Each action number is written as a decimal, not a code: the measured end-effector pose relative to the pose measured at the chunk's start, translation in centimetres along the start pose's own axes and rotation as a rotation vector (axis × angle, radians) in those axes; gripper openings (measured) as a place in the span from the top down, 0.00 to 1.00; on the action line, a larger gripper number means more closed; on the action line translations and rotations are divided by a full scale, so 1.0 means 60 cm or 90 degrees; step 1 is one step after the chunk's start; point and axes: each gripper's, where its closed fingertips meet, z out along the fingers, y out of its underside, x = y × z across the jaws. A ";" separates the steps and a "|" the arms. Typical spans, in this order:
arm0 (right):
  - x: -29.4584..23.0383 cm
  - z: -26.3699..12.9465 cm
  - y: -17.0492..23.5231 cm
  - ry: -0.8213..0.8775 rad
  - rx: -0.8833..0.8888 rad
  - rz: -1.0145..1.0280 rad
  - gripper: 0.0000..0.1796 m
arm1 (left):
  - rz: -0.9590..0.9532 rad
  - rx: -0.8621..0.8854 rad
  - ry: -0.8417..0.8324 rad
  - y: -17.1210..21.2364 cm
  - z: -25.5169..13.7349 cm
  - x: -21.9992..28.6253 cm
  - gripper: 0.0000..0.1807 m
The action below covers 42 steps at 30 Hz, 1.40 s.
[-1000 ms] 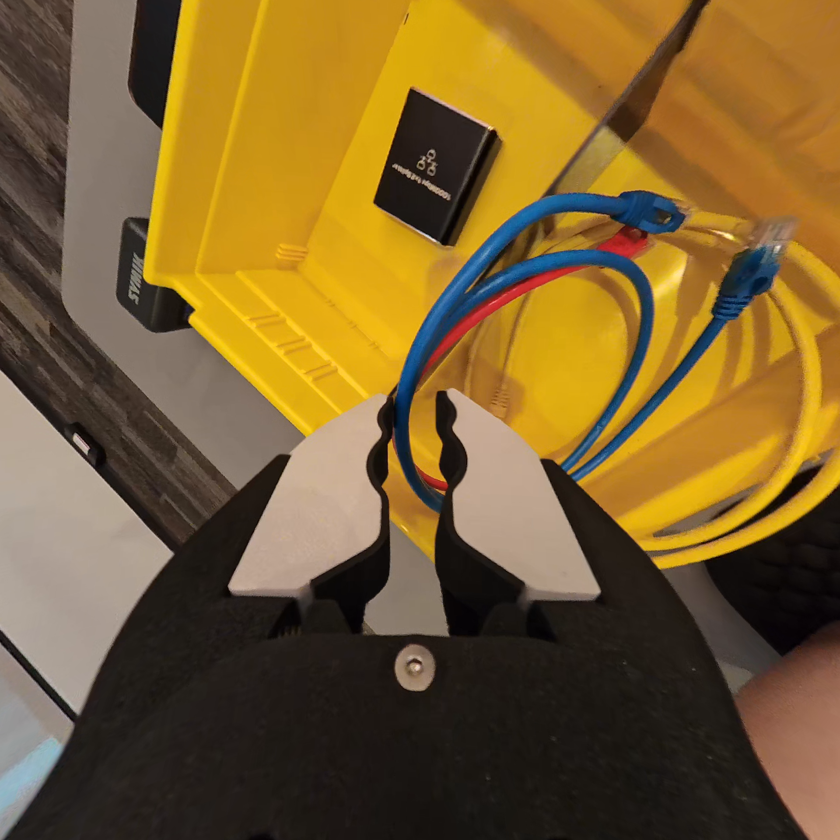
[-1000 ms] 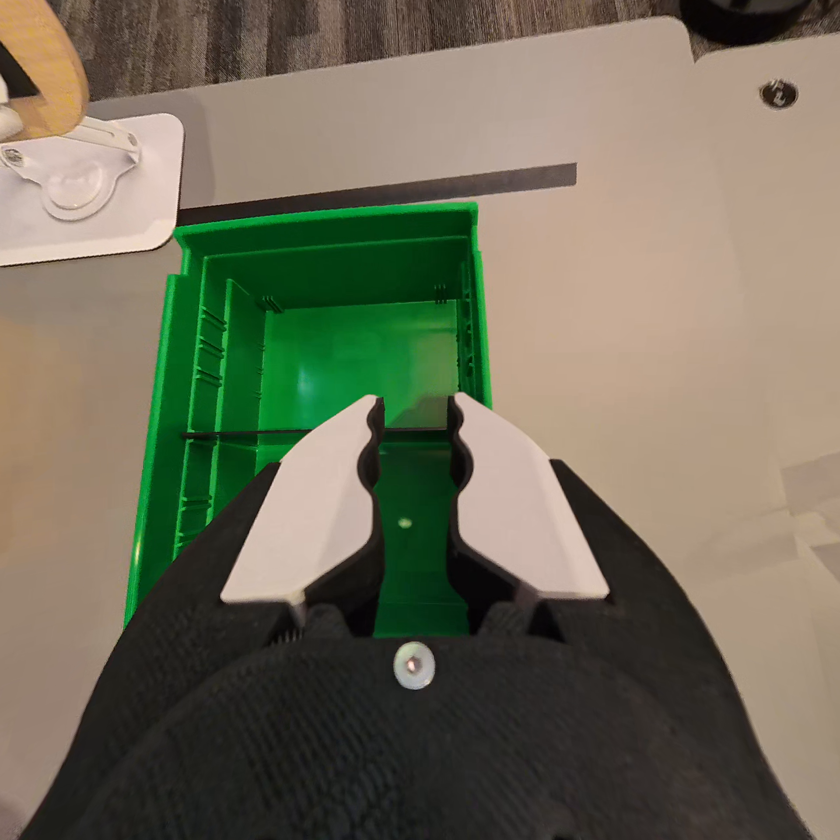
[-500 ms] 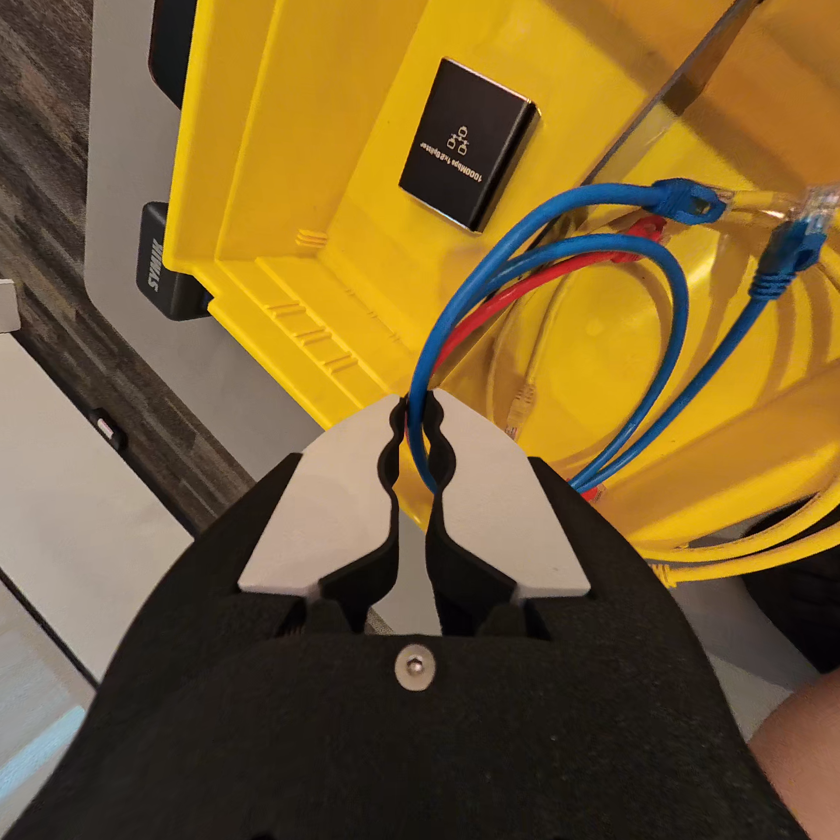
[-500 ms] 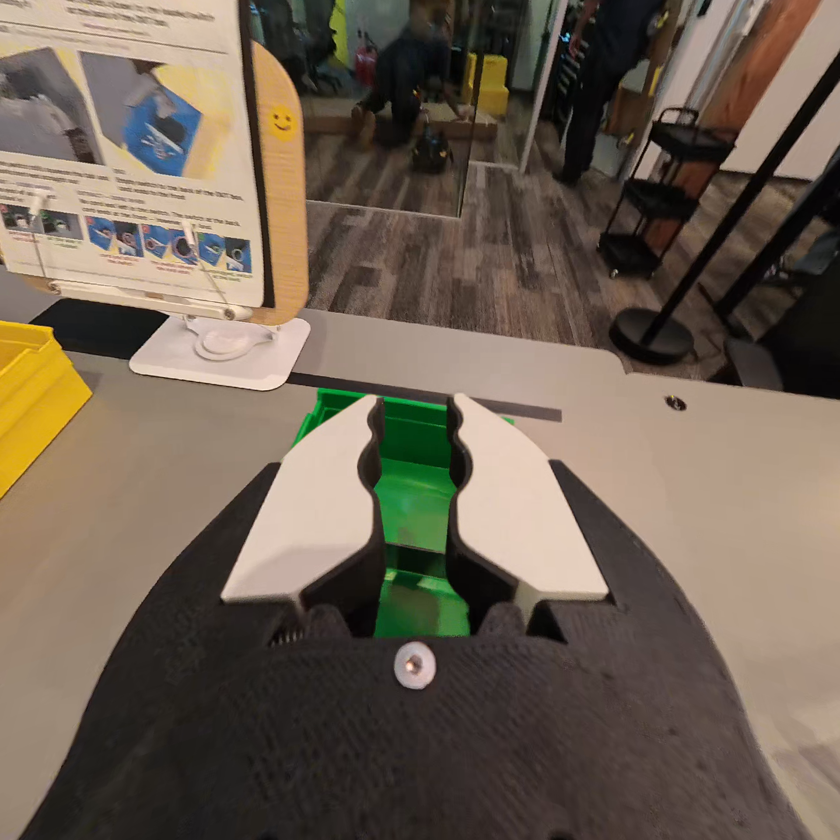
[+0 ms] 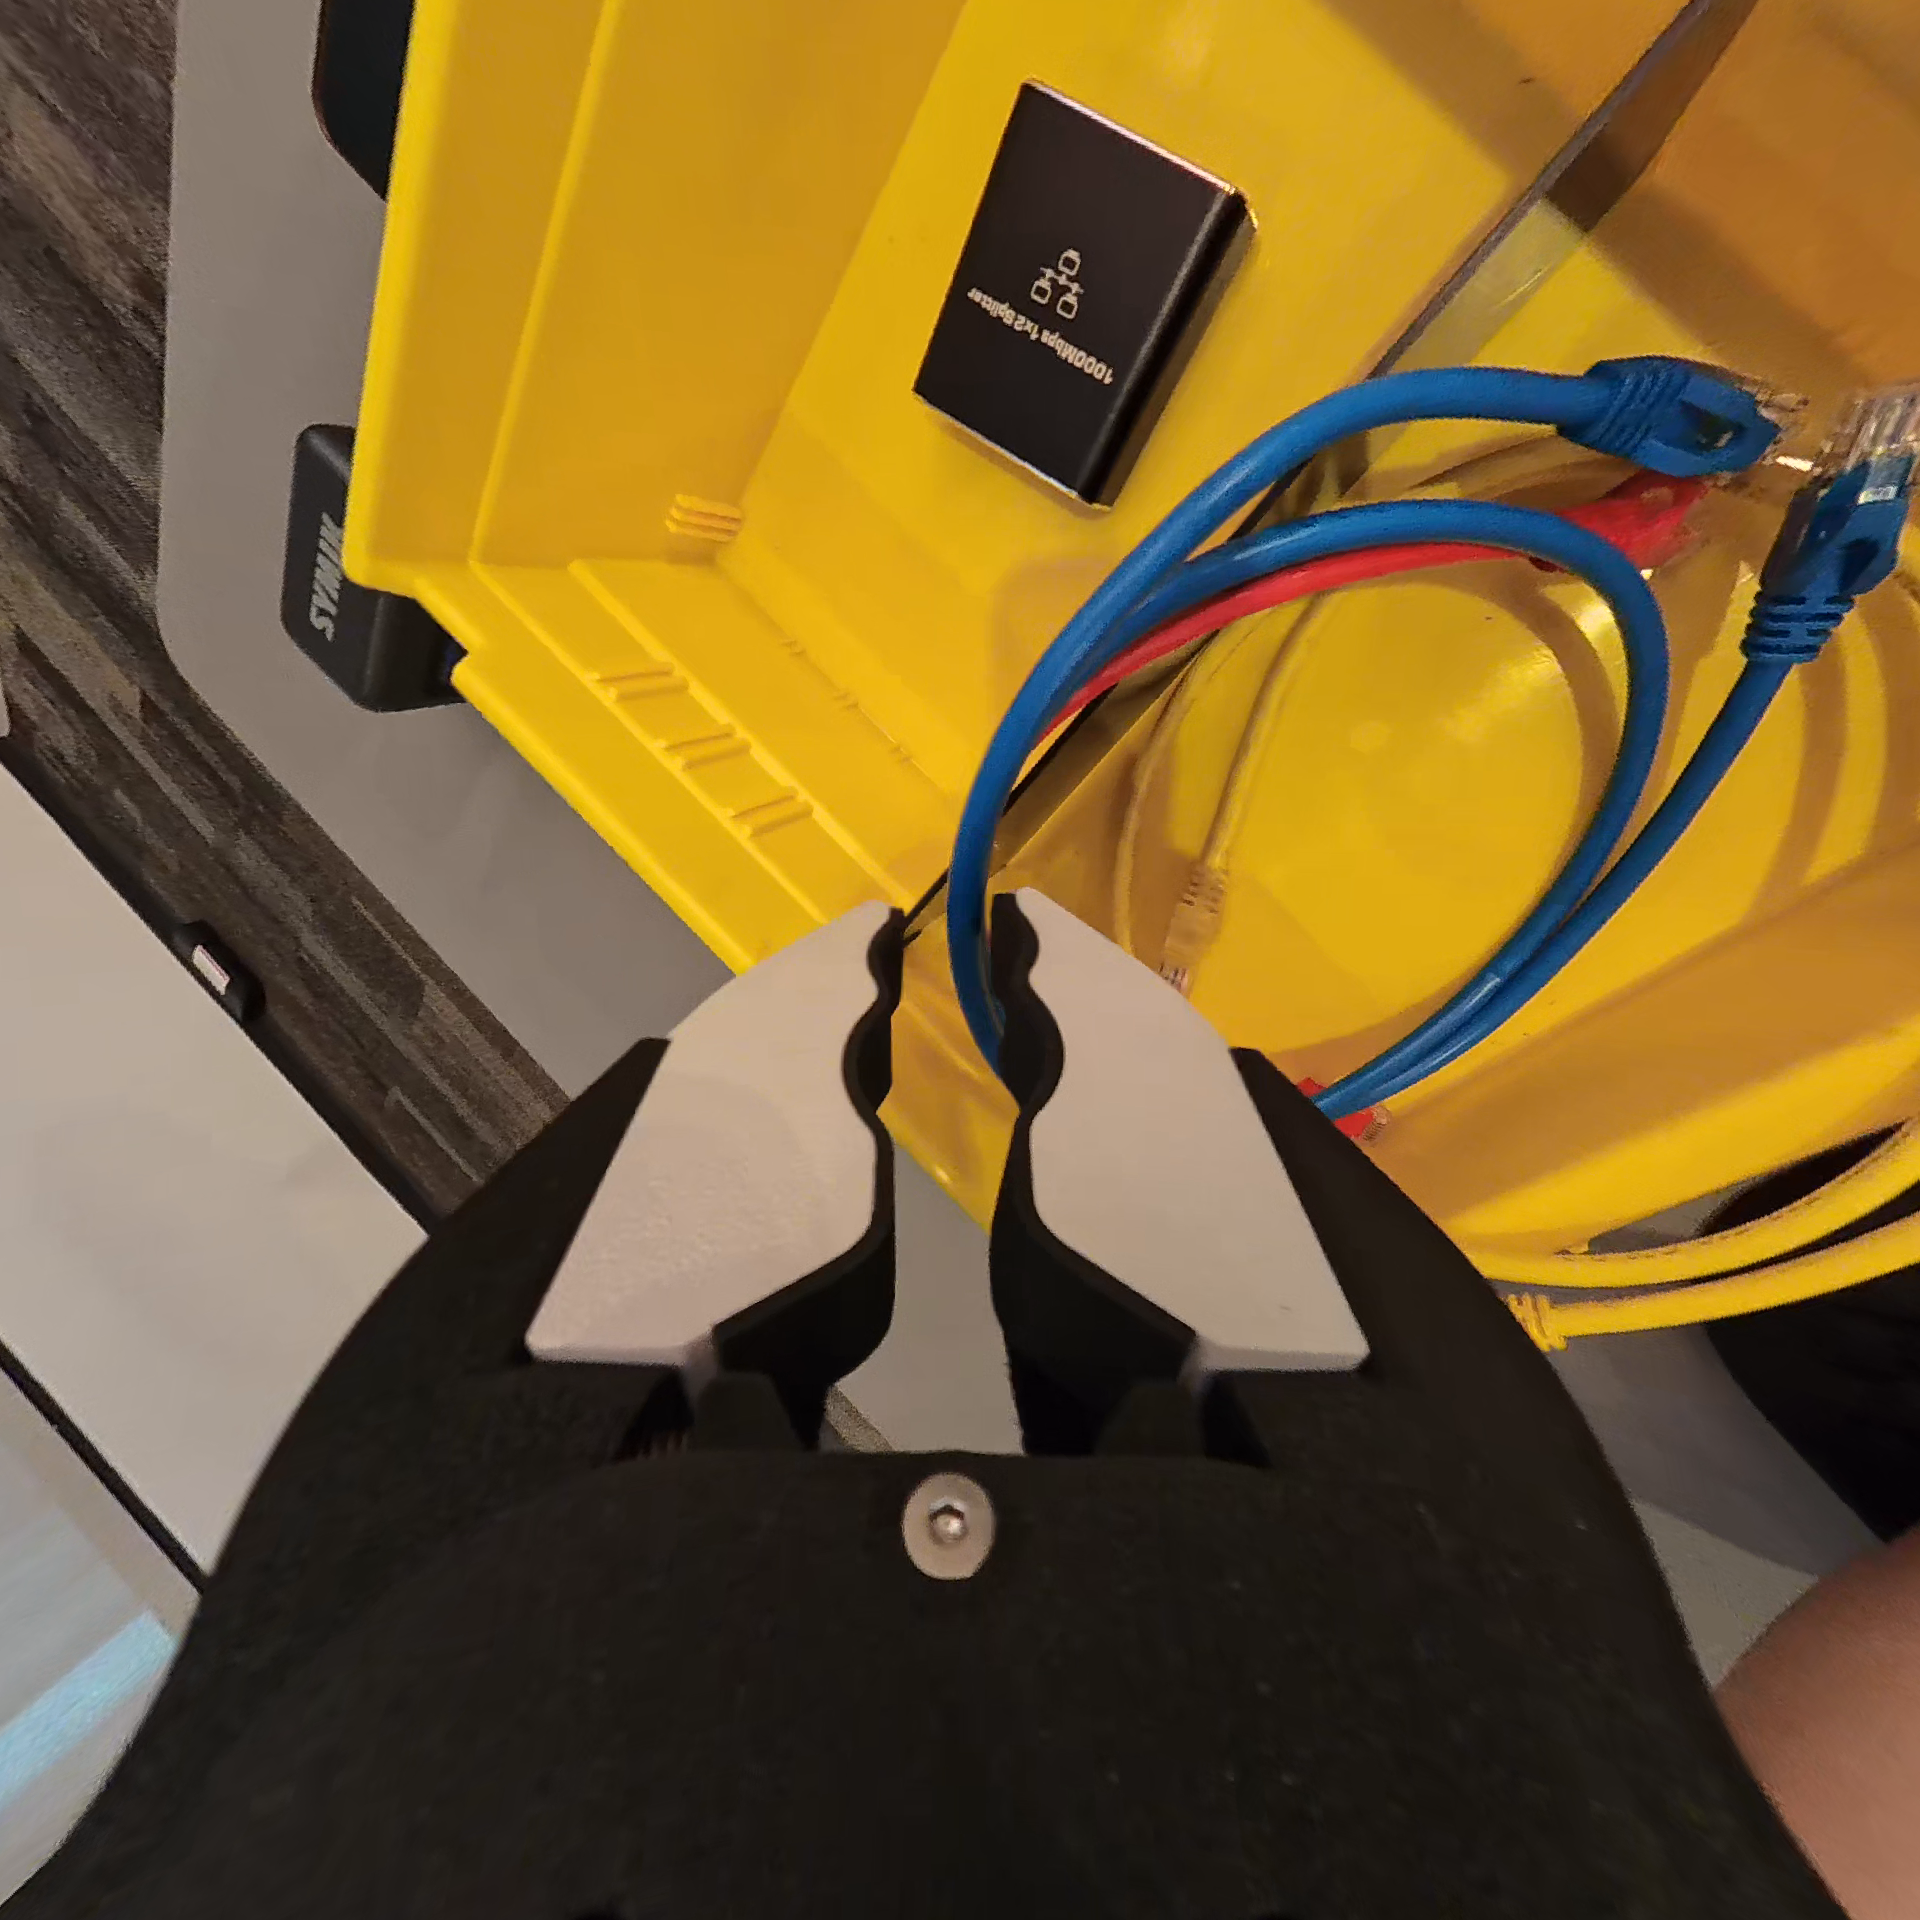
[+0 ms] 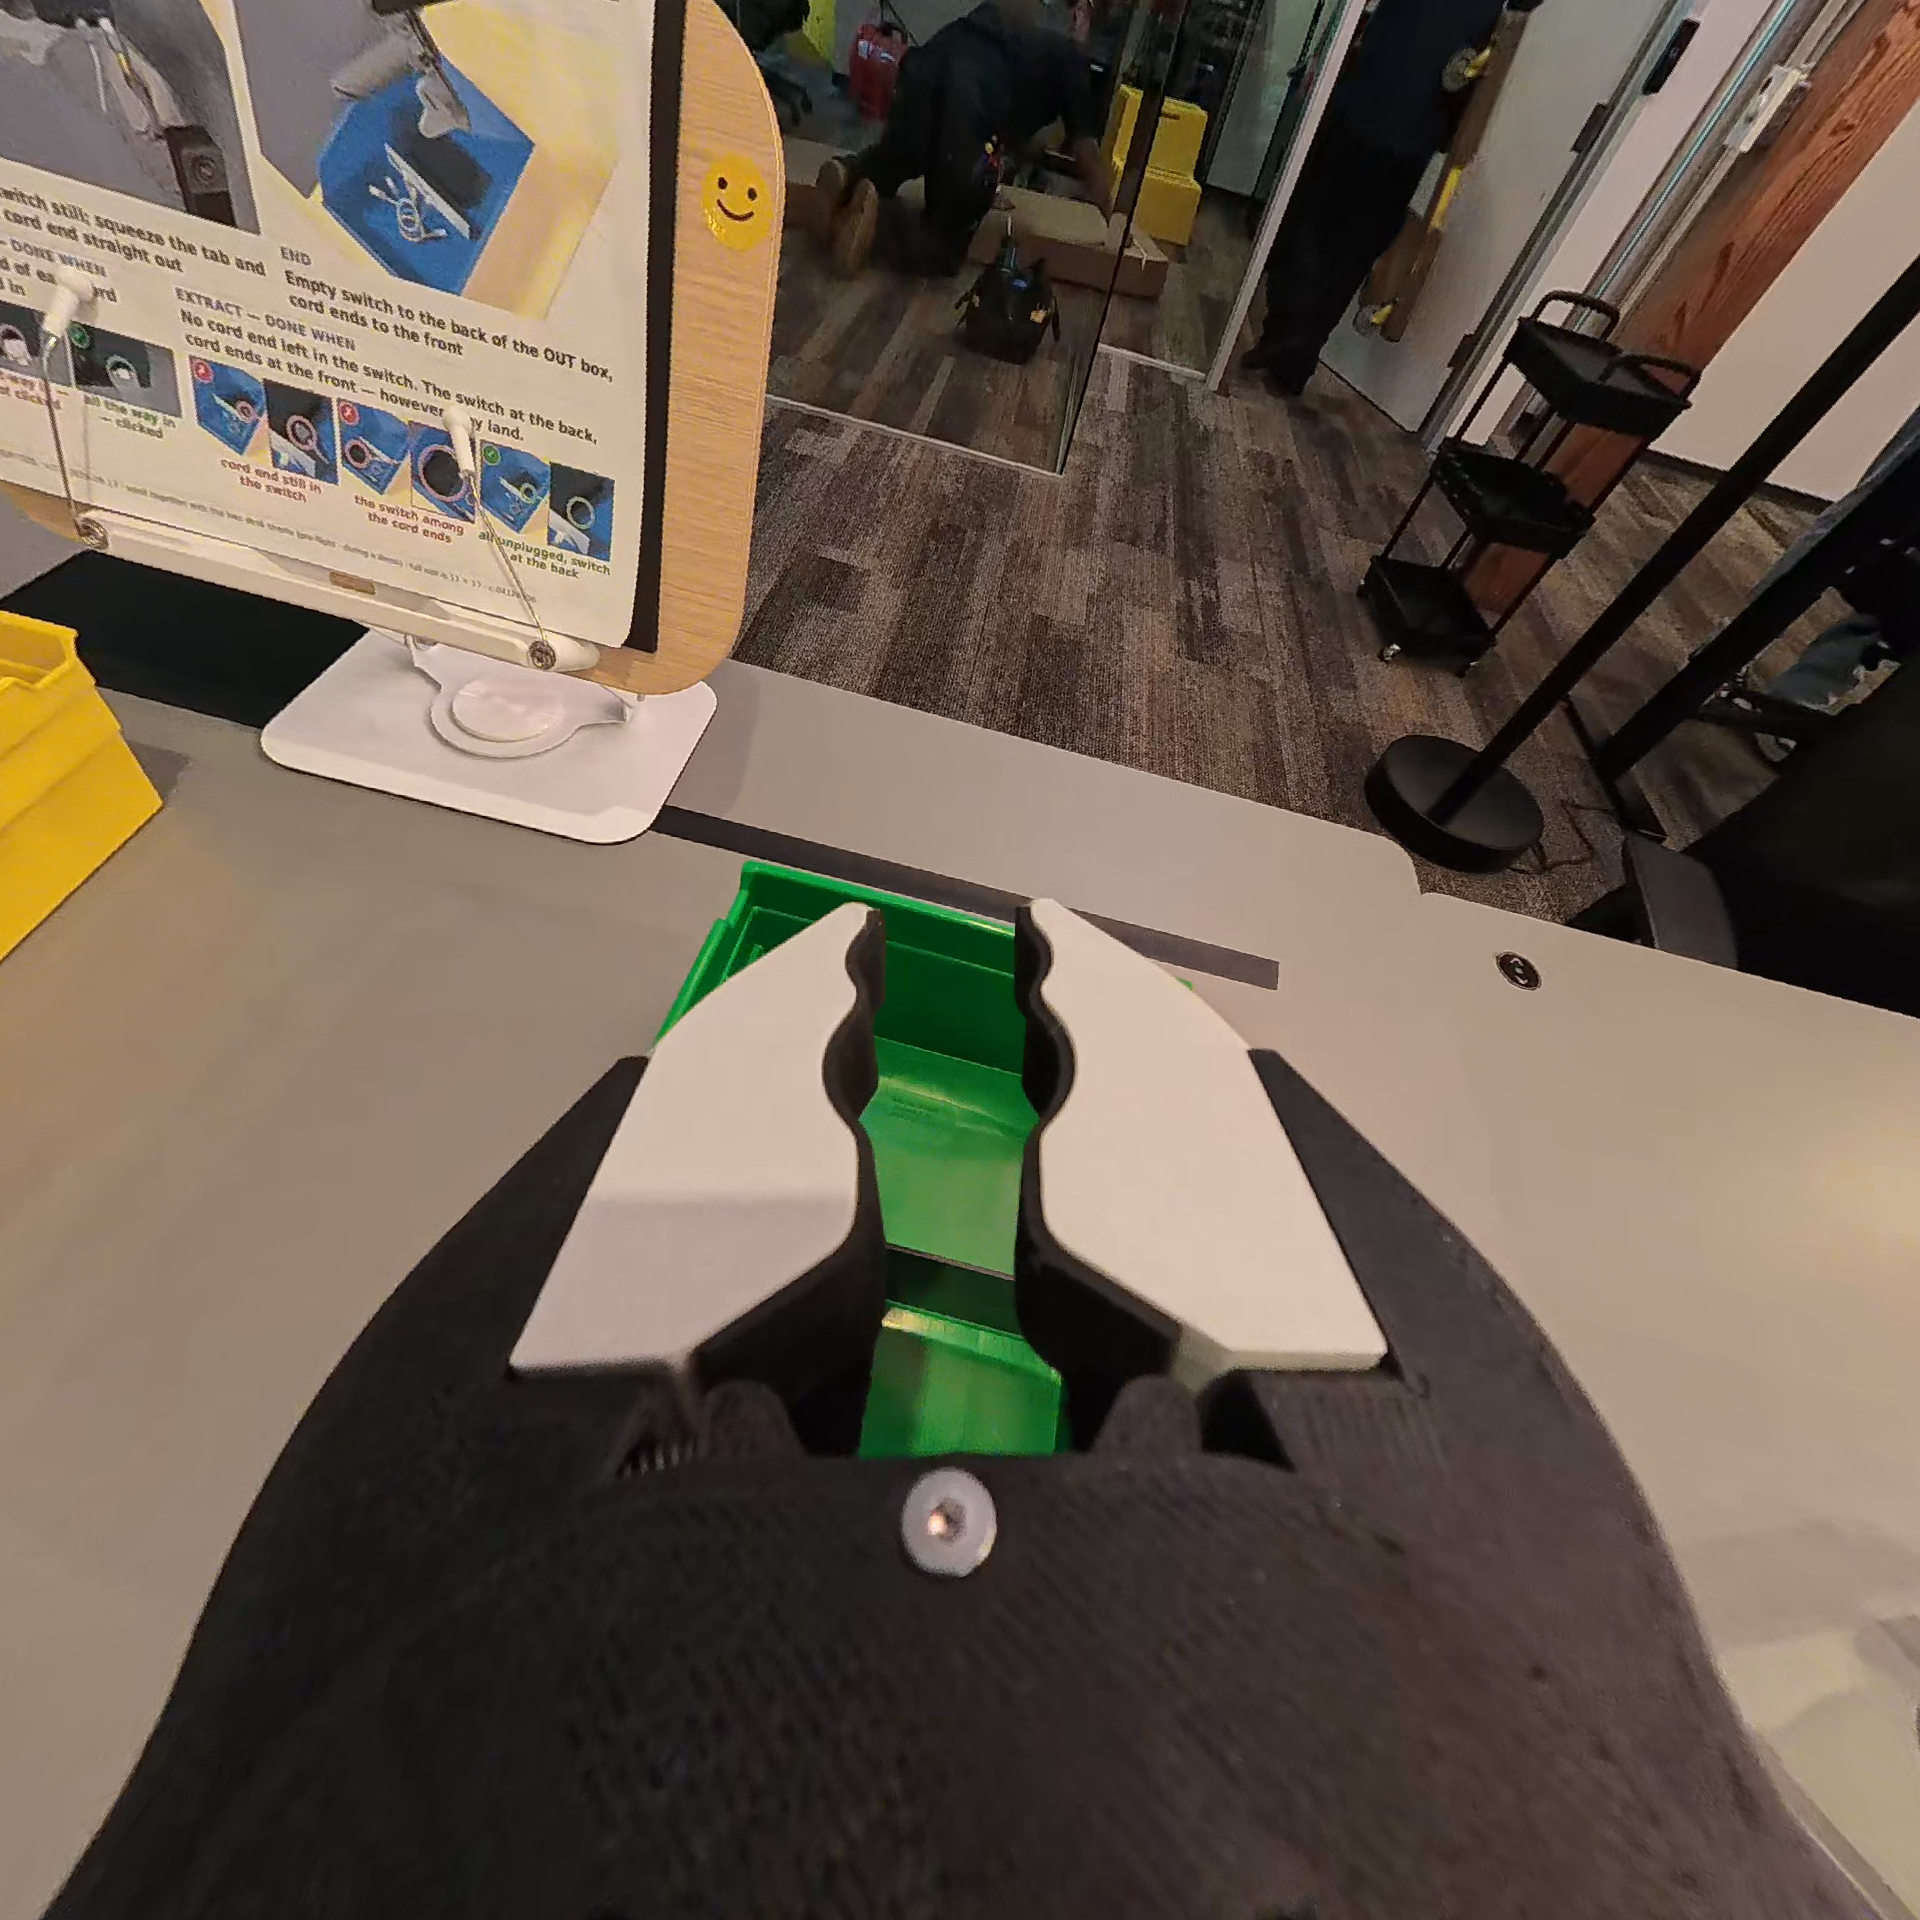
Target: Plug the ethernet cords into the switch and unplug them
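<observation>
In the left wrist view a black switch (image 5: 1081,301) lies flat in a yellow bin (image 5: 644,436). Beside it lie a looped blue cord (image 5: 1226,499) with both plugs free, a red cord (image 5: 1351,566) and yellow cords (image 5: 1714,1247) that hang over the bin's edge. No cord is in the switch. My left gripper (image 5: 948,914) is open at the bin's near rim, and the blue loop runs between its jaws against the right finger. My right gripper (image 6: 948,914) is open and empty over a green bin (image 6: 935,997) that holds nothing I can see.
A metal divider (image 5: 1558,197) crosses the yellow bin. A black block (image 5: 343,623) sits under its left side. In the right wrist view an instruction board on a white stand (image 6: 488,748) stands at the back left, next to the yellow bin's corner (image 6: 52,748). Skin shows at bottom right (image 5: 1849,1704). One gripper's finger ends stand about 60 cm off the other's. The black switch (image 5: 1081,301) lies around 12 cm away from my left fingertips.
My left jaws pinched the blue cord half a second ago and have now opened again. My right gripper has tilted up from looking down into the green bin to looking across the table.
</observation>
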 end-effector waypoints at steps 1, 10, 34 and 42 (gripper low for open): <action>0.000 0.000 0.000 -0.001 0.001 0.001 0.86 | 0.003 -0.003 0.003 0.001 0.003 0.001 0.91; -0.001 0.001 0.003 -0.003 -0.007 -0.007 0.87 | 0.021 -0.005 0.010 -0.004 0.006 0.006 0.97; -0.002 0.003 0.011 -0.002 -0.031 -0.029 0.87 | 0.028 0.008 -0.081 -0.006 -0.047 -0.010 0.97; 0.001 -0.001 0.008 0.000 -0.020 -0.028 0.88 | 0.025 0.046 -0.220 -0.009 -0.151 -0.014 0.97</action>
